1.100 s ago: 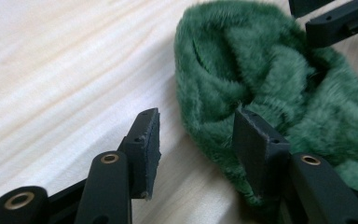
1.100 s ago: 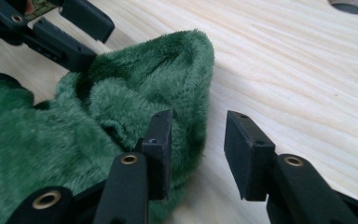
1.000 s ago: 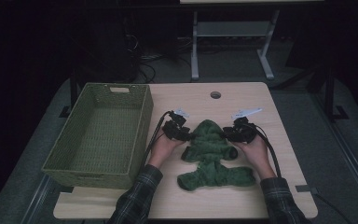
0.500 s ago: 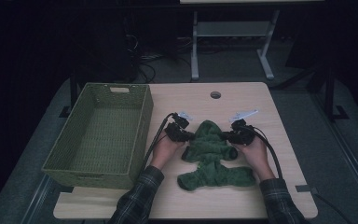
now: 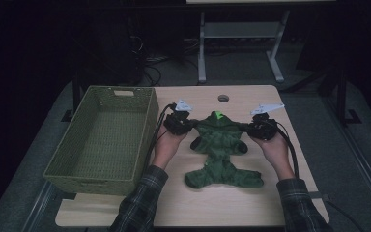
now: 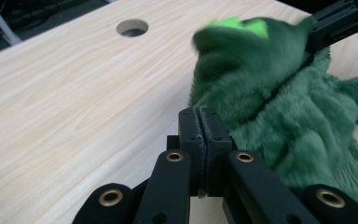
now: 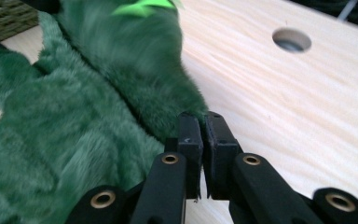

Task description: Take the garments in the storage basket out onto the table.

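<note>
The green plush garment [image 5: 221,150], a small fleece suit with a bright green patch at its far end, lies spread on the desk [image 5: 270,203], a little right of the middle, with its legs toward the near edge and its hooded top toward the far side. Its upper part is stretched between the two grippers and looks slightly raised, while the legs rest flat on the wood.

The left hand-held gripper [image 5: 186,126] has just been closing and now has its jaws pressed together on the left shoulder of the garment; in the left gripper view [image 6: 204,122] only a thin edge of pile sits between the pads. The right hand-held gripper [image 5: 252,130] has likewise just been closing on the right shoulder, and in the right gripper view [image 7: 200,128] the pads meet on a small tuft of fur.

Left of the garment stands an empty woven basket [image 5: 147,128], close beside the left hand. A round cable hole [image 5: 223,98] lies in the desk beyond the garment.

The risk is that both grips are shallow: each pinches mostly pile, so a lift could let one shoulder slip free and leave the garment dangling lopsided. The trailing legs could also catch the basket rim if carried across low.
</note>
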`<action>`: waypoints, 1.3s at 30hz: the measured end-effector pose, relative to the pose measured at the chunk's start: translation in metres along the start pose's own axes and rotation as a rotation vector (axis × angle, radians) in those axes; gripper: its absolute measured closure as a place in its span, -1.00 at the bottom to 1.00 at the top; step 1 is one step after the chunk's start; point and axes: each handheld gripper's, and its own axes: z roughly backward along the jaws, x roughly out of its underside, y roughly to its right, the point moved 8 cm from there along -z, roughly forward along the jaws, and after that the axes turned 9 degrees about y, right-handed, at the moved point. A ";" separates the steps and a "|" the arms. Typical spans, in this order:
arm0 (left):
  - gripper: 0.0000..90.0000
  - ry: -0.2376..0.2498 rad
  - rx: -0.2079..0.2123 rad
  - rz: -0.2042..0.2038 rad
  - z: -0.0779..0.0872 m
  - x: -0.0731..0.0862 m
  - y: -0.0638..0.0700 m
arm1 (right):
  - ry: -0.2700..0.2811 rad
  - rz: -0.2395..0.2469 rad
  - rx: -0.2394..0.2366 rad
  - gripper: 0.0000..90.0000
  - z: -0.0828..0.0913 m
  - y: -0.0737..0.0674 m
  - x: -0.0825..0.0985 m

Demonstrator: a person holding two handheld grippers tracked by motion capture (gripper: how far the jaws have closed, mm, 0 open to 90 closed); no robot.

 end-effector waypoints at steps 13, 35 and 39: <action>0.98 -0.092 0.003 0.004 -0.047 0.044 -0.008 | -0.143 -0.027 0.034 0.94 -0.031 0.019 0.042; 0.35 -0.070 0.045 0.035 -0.006 0.019 0.007 | -0.029 -0.045 0.024 0.46 0.007 0.003 0.010; 0.23 -0.067 0.070 0.018 0.009 0.020 0.018 | -0.017 -0.042 0.020 0.45 0.016 -0.005 0.009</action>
